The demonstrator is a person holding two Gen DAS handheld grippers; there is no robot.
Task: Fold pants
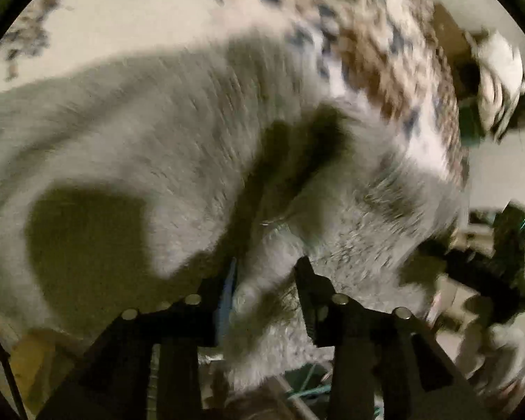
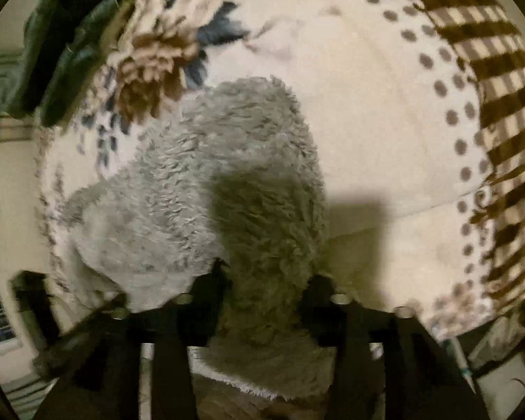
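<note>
While gripping fleece between both sets of fingers, risk of slipping: left gripper (image 1: 266, 280) pinching only a thin edge of the grey pants (image 1: 157, 140); right gripper (image 2: 266, 290) clamped on thicker bunch, pants spread ahead over patterned blanket (image 2: 367, 105); uneven fold likely.

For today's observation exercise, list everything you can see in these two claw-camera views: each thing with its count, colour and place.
fluffy grey fleece pants: one, pale grey, spread on the blanket, fabric between both claws
cream plush blanket with brown-and-blue flowers, dots and brown checked border: one, under the pants
dark green bundle: one, upper left of right view, past the blanket's edge
left claw: one, black, fleece bunched between its fingers
right claw: one, black, fingers astride the fleece
</note>
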